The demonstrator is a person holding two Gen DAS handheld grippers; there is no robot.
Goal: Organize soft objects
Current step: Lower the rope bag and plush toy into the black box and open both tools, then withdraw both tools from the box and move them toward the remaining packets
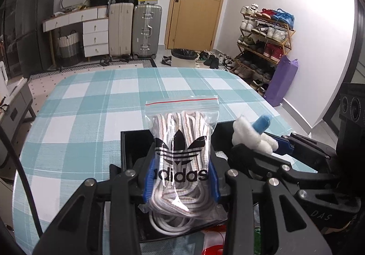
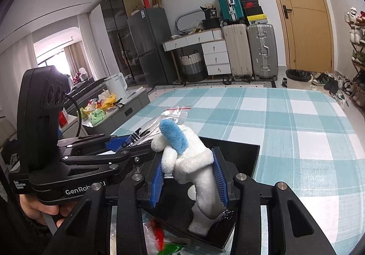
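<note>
My left gripper clamps bagged laces between pads, above black tray. My right gripper clamps white plush toy; only right view shows plush body and hand.

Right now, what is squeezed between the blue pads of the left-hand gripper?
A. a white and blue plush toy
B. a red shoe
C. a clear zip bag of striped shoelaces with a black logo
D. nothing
C: in the left wrist view the left gripper has its blue pads pressed on the clear zip bag of striped shoelaces; the plush toy sits in the right gripper.
</note>
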